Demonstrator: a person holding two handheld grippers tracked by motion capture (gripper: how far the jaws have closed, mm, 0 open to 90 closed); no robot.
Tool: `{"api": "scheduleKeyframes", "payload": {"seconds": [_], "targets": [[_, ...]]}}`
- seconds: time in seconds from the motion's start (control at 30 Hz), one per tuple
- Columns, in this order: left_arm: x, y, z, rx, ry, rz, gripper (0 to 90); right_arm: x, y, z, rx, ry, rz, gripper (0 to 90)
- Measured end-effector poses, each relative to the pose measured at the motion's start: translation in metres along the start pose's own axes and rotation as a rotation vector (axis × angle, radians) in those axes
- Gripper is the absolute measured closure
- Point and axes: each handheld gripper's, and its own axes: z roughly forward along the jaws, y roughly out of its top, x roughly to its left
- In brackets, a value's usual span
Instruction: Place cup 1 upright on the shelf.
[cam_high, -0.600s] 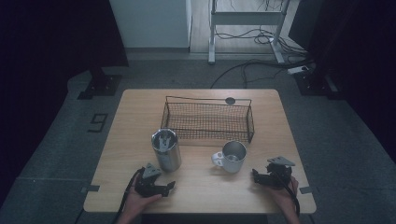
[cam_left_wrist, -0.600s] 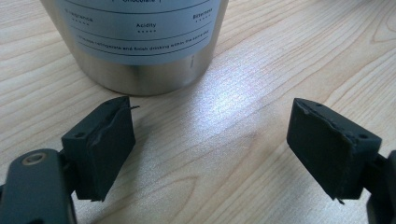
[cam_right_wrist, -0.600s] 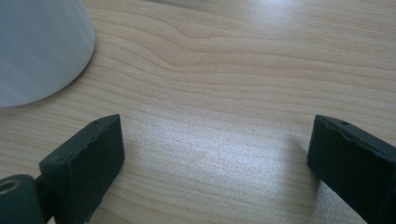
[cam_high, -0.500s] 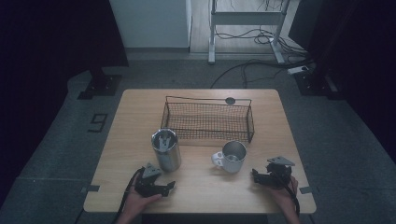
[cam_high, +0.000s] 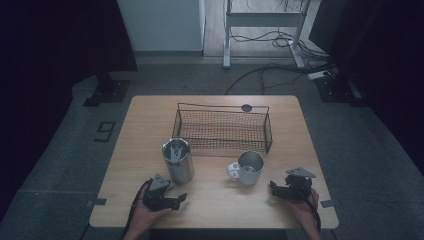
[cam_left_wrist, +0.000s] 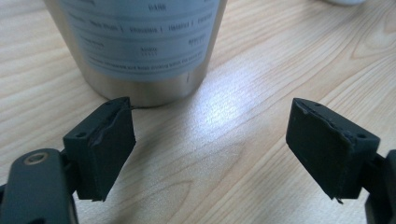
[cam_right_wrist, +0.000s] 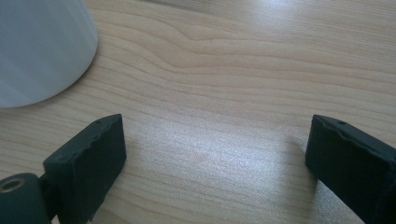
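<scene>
The left gripper (cam_high: 176, 199) rests low at the lower left of the high view, held in a hand (cam_high: 150, 210), its jaws spread wide with nothing between them. In the left gripper view the steel tumbler (cam_left_wrist: 140, 46) stands upright in the upper left of the frame, just beyond the left jaw and not touching it; the wide gap suits a tall round body, so I judge it is lined up for a grasp. Right of the tumbler in the high view stands the metal mug (cam_high: 248, 167), handle turned left. Behind both, at centre frame, the wire basket (cam_high: 222, 131) sits with its open top up, a likely place to put them. The right gripper (cam_high: 274, 188), at the lower right, is also wide open and holds nothing, with the mug near its left jaw.
</scene>
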Motion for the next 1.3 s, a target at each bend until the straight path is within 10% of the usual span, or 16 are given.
{"api": "scheduleKeyframes", "payload": {"seconds": [1.3], "targets": [[0.014,0.02,-0.045,-0.16,0.034,-0.05,15.0,0.0,0.001,0.001,-0.002,0.001,-0.001,5.4]]}}
